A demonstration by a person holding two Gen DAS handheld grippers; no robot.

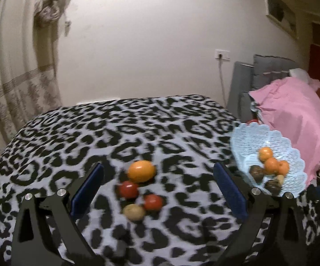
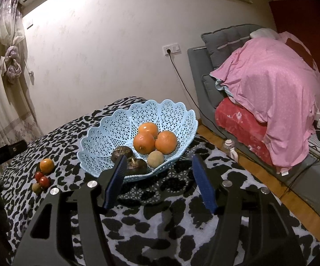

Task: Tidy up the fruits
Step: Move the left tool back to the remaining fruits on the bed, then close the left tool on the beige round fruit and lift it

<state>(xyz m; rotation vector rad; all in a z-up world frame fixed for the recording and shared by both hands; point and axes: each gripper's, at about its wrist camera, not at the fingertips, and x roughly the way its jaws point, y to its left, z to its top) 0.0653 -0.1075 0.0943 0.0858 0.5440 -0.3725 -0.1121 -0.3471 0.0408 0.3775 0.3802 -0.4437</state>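
The left gripper [image 1: 157,188] has its jaws spread wide and holds nothing; it hangs over a small group of fruits on the spotted cloth [image 1: 93,133]. This group is one orange [image 1: 141,171], two red fruits [image 1: 128,189] and one brownish fruit [image 1: 134,212], all close together and between the two blue pads in the left wrist view, but below them and not touched. This view is blurred, so what kind the small fruits are I cannot tell. The right gripper [image 2: 159,181] is about half open and also empty; it stands just in front of the light blue basket [image 2: 106,133]. In the basket lie three oranges [image 2: 144,143], two dark fruits [image 2: 122,152] and one pale round fruit [image 2: 155,159]. The basket stands on the same cloth, to the right of the loose fruits and well apart from them. Behind it is a grey sofa [image 2: 200,71] under a pink sheet [image 2: 270,88].
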